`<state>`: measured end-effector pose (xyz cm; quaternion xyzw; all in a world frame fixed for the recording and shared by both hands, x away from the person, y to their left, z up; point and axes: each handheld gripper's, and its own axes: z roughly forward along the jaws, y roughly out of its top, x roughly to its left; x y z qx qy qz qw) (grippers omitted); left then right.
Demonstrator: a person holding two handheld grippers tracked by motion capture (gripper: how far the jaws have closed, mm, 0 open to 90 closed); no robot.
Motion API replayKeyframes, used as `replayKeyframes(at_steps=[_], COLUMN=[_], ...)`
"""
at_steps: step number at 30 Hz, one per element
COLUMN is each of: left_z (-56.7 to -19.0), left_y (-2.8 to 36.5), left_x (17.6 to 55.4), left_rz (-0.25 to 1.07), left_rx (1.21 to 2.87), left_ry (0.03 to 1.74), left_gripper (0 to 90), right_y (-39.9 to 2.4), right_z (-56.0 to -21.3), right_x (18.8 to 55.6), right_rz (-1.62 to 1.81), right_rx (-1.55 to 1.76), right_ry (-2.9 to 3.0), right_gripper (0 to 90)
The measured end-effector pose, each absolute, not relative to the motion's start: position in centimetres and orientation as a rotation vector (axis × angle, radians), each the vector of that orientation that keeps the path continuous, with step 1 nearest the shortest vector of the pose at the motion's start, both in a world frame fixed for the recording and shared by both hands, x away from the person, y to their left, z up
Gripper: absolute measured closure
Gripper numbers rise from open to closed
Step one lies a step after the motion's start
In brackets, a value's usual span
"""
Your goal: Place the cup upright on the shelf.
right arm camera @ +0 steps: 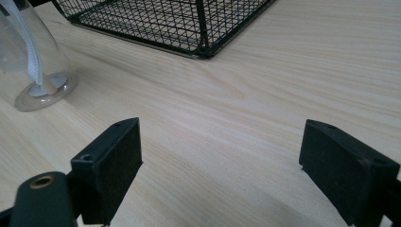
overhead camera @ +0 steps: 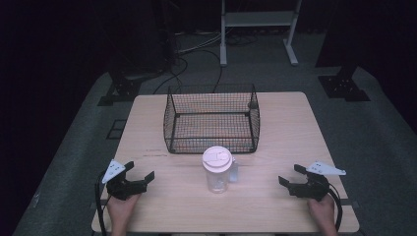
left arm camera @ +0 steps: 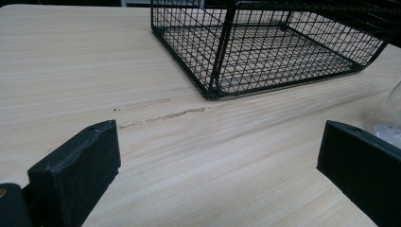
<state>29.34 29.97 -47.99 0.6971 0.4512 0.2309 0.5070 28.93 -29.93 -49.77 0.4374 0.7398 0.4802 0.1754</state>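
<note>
A clear plastic cup (overhead camera: 217,170) with a white lid stands upright in the middle of the wooden table (overhead camera: 295,128), just in front of a black wire basket (overhead camera: 212,119). My left gripper (overhead camera: 140,170) rests near the table's front left, open, with nothing between its jaws. My right gripper (overhead camera: 291,174) rests at the front right, also open and holding nothing. In the left gripper view the basket (left arm camera: 265,45) lies ahead and the cup's base (left arm camera: 388,124) peeks in at the right edge. In the right gripper view the cup (right arm camera: 33,61) stands at the upper left, the basket (right arm camera: 165,21) behind it.
The basket holds nothing and sits at the table's centre back. A faint scratch (left arm camera: 161,115) marks the wood in front of its left corner. Beyond the table are a grey floor, cables (overhead camera: 192,54) and a white frame's legs (overhead camera: 255,29).
</note>
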Motion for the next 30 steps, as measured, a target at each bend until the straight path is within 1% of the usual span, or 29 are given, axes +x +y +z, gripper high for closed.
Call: replayKeyframes(at_steps=[17, 30], left_z=[-47.8, -47.3], left_y=[29.2, 28.3], left_x=[29.1, 28.8], left_rz=[0.556, 0.558], left_rx=[1.690, 1.711], left_ry=[1.057, 0.991], left_gripper=[0.0, 0.0], right_y=[-30.0, -29.9], right_z=[-49.8, -49.8], right_x=[28.9, 28.9], right_rz=[1.368, 1.359], right_rx=[1.243, 1.240], right_ry=[2.094, 2.098], right_gripper=[12.9, 12.9])
